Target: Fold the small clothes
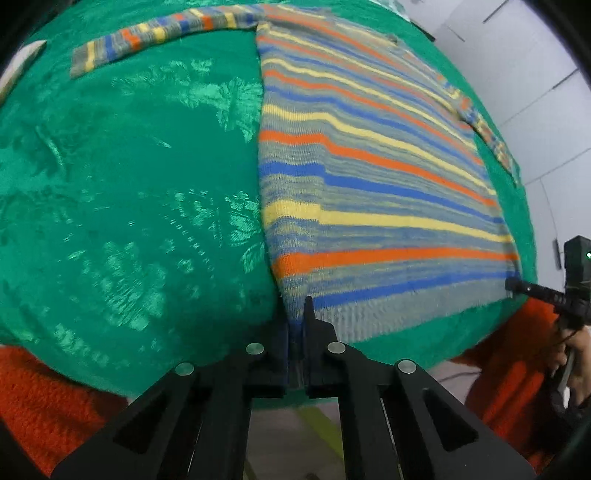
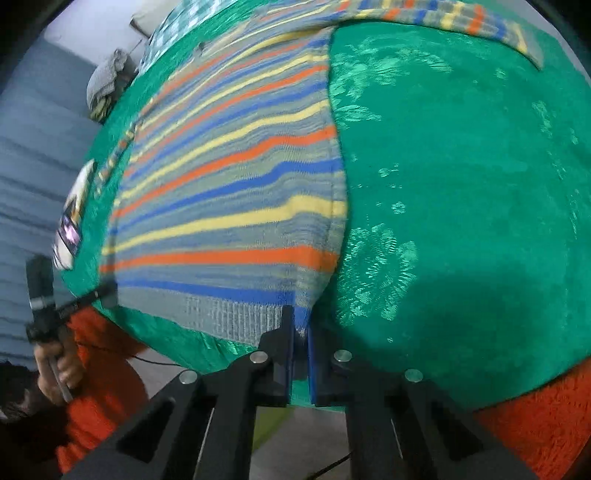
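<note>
My left tool (image 1: 295,325) and right tool (image 2: 301,328) are each pinched shut on a hem corner of the striped sweater (image 1: 369,166), spread flat on the green counter (image 1: 129,184); sleeves out toward twelve o'clock, no fold made yet.

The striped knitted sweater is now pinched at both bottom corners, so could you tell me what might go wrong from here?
1. The left gripper and right gripper each hold only a small bite of the striped knitted sweater's hem; a corner may slip out when lifted.
2. The fingers may also have caught the green patterned tablecloth, dragging it along.
3. The outstretched striped sleeve could trail and bunch during the fold.
</note>
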### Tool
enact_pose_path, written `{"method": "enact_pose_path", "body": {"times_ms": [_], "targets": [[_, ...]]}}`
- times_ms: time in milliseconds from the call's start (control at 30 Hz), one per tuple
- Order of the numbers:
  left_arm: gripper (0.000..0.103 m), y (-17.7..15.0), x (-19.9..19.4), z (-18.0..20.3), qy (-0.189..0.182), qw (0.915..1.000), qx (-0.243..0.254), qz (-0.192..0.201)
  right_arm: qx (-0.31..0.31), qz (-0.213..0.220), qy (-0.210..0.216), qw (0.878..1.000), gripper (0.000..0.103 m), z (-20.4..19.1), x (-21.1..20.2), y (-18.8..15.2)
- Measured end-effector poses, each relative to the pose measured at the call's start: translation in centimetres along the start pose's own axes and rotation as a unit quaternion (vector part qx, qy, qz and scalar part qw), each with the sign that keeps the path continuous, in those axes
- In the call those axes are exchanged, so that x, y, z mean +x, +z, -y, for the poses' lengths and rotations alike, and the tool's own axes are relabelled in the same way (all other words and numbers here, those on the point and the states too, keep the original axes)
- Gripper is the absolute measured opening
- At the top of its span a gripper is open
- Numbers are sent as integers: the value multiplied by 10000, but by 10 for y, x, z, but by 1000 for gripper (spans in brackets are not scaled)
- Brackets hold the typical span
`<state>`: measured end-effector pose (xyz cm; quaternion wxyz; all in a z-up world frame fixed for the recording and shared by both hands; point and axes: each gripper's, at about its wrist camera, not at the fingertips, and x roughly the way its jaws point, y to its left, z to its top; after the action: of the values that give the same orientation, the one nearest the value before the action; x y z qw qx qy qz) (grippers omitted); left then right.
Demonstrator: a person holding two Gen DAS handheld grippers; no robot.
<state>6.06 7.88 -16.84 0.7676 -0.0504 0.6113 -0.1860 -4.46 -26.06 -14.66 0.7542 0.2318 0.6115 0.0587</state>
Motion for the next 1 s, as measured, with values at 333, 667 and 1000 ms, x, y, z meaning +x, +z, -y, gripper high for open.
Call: {"method": "enact_pose_path", "body": {"times_ms": [333, 667, 1000], "targets": [[3, -14, 20, -10, 369, 9971, 1, -668, 149, -723, -221, 9970, 5, 10, 10, -23], [52, -15, 16, 2, 965, 9934, -115, -611, 73, -686, -703, 9951, 53, 5, 3, -23], [92, 0, -73, -2, 1164, 9810, -223, 1533, -287, 1729, -1527, 9726, 70, -12, -88, -14]]}}
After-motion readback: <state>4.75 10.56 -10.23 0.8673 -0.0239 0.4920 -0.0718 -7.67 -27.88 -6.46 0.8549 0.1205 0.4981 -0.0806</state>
